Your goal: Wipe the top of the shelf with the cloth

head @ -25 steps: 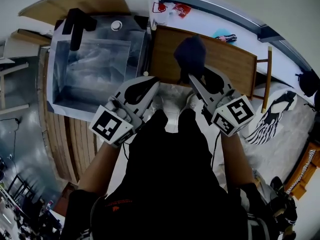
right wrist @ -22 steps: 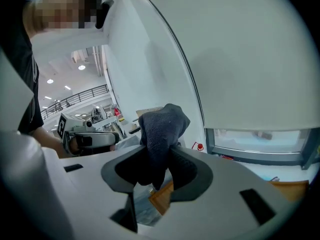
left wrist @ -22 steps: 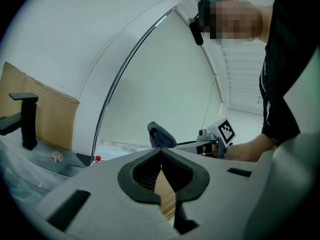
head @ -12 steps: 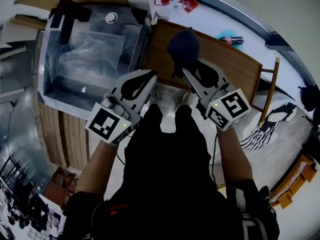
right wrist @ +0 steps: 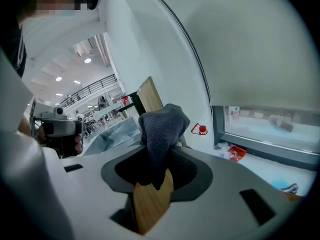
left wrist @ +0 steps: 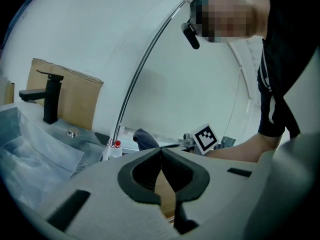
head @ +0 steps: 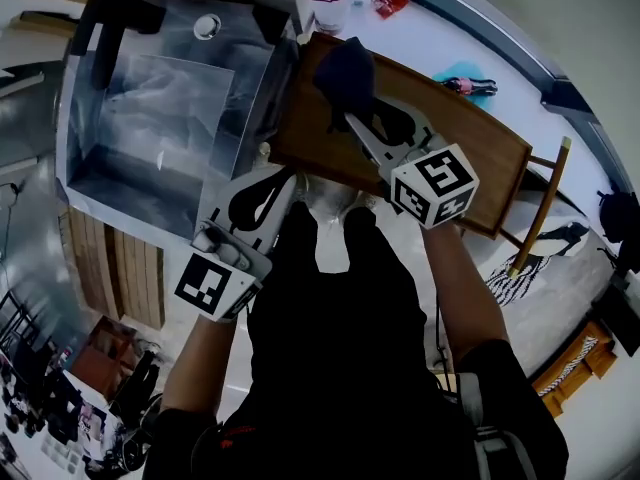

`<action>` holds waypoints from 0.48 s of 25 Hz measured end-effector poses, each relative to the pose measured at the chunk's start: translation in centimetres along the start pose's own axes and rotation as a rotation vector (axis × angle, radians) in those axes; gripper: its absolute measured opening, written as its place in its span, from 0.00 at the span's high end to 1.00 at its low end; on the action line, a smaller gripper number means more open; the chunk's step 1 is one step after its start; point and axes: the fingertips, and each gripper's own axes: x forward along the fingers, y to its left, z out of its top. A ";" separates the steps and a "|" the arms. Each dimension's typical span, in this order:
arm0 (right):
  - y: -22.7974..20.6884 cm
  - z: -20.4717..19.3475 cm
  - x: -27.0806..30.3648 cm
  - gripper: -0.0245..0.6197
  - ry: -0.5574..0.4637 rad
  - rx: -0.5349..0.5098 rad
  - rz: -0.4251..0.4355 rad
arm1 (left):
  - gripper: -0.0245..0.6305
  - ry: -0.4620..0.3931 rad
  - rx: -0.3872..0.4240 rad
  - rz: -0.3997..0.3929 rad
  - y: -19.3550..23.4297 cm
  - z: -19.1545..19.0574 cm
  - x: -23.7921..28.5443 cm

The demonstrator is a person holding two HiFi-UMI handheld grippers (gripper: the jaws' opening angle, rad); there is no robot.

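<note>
We see our right gripper [head: 352,120] clamped on the dark cloth [head: 345,73], bunched over the wooden shelf [head: 455,140] top at its end nearest the sink [head: 150,118]; our left gripper [head: 285,180] has its jaws pressed together on nothing, near the shelf's front edge.

The cloth [head: 345,73], upper middle of the head view, is dark blue, soft and nappy, quite matt. The shelf [head: 478,158] top under it is brown wood, smooth with a low sheen. At the upper left the sink [head: 120,193] is brushed grey metal under crinkled clear plastic film, and its tap [head: 97,28] is matt black. The left gripper [head: 288,180] and right gripper [head: 348,118] are pale grey matt plastic, with jaws lined in black rubbery padding.
</note>
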 end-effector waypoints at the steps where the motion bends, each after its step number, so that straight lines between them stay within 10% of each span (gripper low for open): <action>1: -0.4 -0.4 0.6 0.74 0.007 0.001 0.005 | 0.93 0.003 0.000 0.011 -0.1 -0.5 0.1; 12: -5.5 -5.2 6.8 0.75 0.090 0.012 -0.052 | 0.93 0.036 -0.026 0.053 0.1 -4.5 1.3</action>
